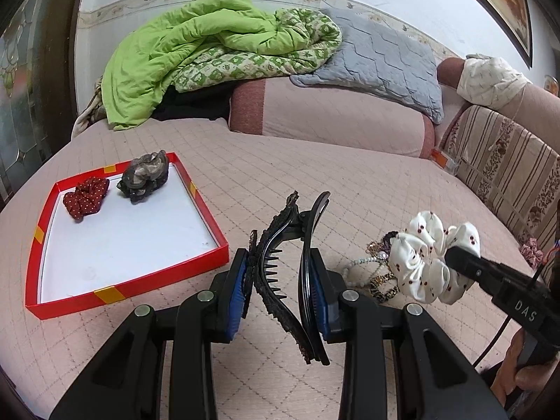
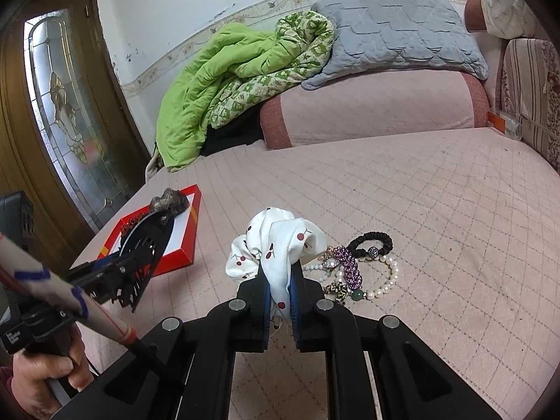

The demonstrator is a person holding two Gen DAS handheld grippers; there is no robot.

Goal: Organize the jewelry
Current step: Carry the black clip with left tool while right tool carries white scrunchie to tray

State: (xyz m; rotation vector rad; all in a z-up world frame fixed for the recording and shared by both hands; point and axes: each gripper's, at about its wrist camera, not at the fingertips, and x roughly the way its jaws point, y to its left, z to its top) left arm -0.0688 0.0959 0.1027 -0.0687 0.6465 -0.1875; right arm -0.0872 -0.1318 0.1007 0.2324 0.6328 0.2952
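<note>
Scrunchie (image 2: 276, 245), soft and light, sits pinched in our right claw (image 2: 280, 280) above the bed (image 2: 437, 210). Our left claw (image 1: 280, 280) clamps the rigid hair clip (image 1: 287, 266) by its flat sides, near the red tray (image 1: 210, 210); we judge its teeth fragile.

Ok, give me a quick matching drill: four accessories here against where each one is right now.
1. black hair claw clip
2. cherry-print scrunchie
3. red polka-dot scrunchie
4. pearl bracelet

a. lying in the red tray
b. loose on the bed cover
c. held in the left tongs
d. held in the right tongs

Pairs: 1-c, 2-d, 3-a, 4-b
</note>
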